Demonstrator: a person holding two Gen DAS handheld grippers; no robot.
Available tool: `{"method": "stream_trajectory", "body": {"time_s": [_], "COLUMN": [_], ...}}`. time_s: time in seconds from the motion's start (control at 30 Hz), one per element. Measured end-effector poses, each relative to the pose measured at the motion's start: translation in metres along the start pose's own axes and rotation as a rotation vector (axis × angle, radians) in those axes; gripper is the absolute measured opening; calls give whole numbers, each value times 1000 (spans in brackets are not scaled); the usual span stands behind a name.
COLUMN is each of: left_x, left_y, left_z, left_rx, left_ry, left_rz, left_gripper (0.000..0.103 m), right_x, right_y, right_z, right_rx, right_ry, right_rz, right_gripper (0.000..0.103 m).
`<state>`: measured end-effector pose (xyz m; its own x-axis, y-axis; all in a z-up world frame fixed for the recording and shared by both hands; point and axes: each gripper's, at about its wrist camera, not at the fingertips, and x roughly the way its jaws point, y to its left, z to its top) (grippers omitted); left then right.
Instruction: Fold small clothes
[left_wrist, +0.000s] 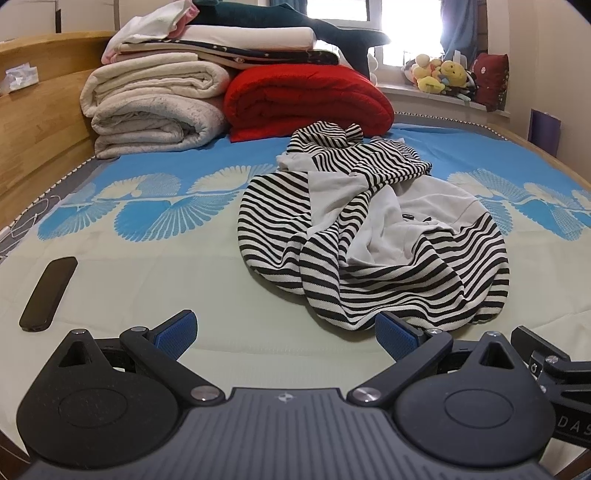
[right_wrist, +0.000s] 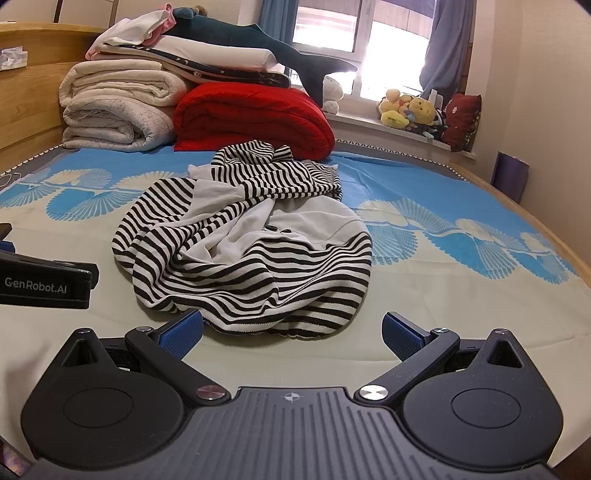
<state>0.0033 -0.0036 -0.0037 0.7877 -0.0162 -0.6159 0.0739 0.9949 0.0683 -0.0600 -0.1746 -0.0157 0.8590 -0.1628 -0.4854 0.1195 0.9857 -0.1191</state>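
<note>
A crumpled black-and-white striped garment (left_wrist: 373, 236) with a pale grey inside lies in a heap on the bed; it also shows in the right wrist view (right_wrist: 243, 236). My left gripper (left_wrist: 286, 334) is open and empty, low over the sheet, just short of the garment's near edge, left of its middle. My right gripper (right_wrist: 293, 334) is open and empty, its jaws either side of the garment's near hem without touching it. The left gripper's body shows at the left edge of the right wrist view (right_wrist: 44, 284).
A black phone (left_wrist: 48, 290) lies on the sheet to the left. Folded cream blankets (left_wrist: 155, 107), a red blanket (left_wrist: 306, 99) and a plush shark (left_wrist: 295, 26) are stacked at the wooden headboard (left_wrist: 33, 122). Soft toys (left_wrist: 443, 75) sit on the windowsill.
</note>
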Motion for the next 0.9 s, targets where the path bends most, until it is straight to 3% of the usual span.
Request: {"method": "stream_trajectory", "body": {"time_s": [0.23, 0.9], "left_x": [3, 7], "left_y": [3, 3], "left_z": [1, 0], "left_rx": [-20, 6], "left_ry": [32, -6], "left_rz": [-1, 28], "left_gripper": [103, 103], "right_x": [1, 3], "right_y": [-5, -2], "right_z": [2, 1], "right_rx": [16, 0], "right_ry": [5, 12], "right_rz": [4, 17], "right_gripper": [102, 102]}}
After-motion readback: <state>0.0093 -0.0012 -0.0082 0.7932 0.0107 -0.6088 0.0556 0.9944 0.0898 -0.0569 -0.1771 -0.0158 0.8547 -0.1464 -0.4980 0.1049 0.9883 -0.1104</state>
